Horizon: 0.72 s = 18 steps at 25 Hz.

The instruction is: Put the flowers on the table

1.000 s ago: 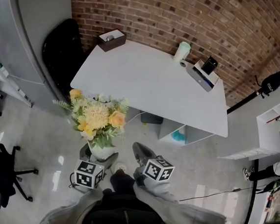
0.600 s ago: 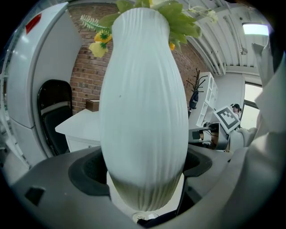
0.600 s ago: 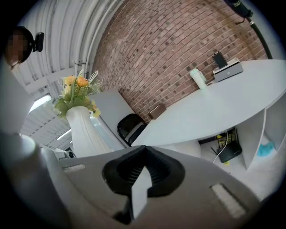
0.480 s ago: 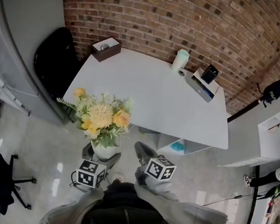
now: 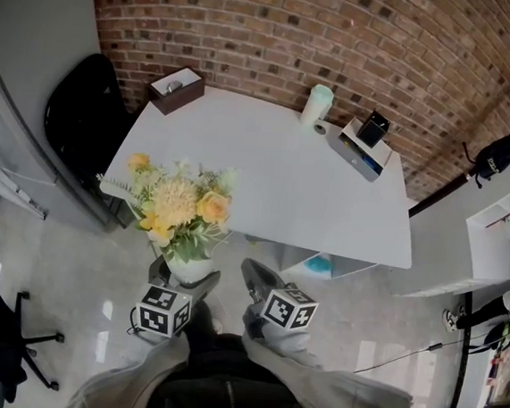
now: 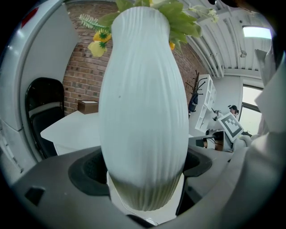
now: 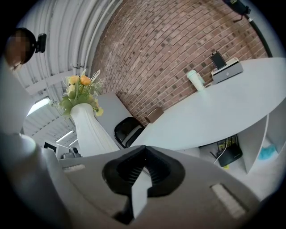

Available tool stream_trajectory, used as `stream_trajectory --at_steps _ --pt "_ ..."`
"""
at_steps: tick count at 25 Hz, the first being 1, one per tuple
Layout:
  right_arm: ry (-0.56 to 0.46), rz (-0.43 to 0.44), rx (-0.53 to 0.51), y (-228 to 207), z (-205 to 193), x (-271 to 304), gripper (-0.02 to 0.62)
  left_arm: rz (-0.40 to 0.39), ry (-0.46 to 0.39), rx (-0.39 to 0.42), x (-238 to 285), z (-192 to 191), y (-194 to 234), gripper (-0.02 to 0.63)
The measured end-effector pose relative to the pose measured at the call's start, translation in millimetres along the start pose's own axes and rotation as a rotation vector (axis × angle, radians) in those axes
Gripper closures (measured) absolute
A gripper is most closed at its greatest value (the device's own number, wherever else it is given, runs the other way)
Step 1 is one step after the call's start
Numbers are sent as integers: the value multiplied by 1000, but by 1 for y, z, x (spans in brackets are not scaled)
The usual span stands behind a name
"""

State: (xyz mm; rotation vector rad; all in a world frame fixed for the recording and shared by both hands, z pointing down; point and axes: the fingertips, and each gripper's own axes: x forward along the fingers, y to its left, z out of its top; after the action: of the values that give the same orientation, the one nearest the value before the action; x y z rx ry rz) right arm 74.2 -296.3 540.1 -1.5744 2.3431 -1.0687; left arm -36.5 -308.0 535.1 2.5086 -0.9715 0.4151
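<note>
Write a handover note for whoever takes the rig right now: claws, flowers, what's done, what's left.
Left claw: shut on the white ribbed vase that holds the yellow flowers, upright.
Right claw: shut, nothing in it.
Position: the vase is held in front of the white table, by its near left edge, not yet on it.
Done: vase picked up and brought to the table.
Left: set it on the bare near part of the top, away from the brown box and cup at the far side, then let go.
</note>
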Motion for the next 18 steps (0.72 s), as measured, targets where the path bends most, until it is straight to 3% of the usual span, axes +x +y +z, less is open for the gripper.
stream_trajectory --at_steps 8,18 --pt "-70 -58 37 -21 15 -18 595 -31 4 37 16 17 -7 137" --pt "-106 -73 37 -49 52 7 595 -62 9 73 68 47 3 137"
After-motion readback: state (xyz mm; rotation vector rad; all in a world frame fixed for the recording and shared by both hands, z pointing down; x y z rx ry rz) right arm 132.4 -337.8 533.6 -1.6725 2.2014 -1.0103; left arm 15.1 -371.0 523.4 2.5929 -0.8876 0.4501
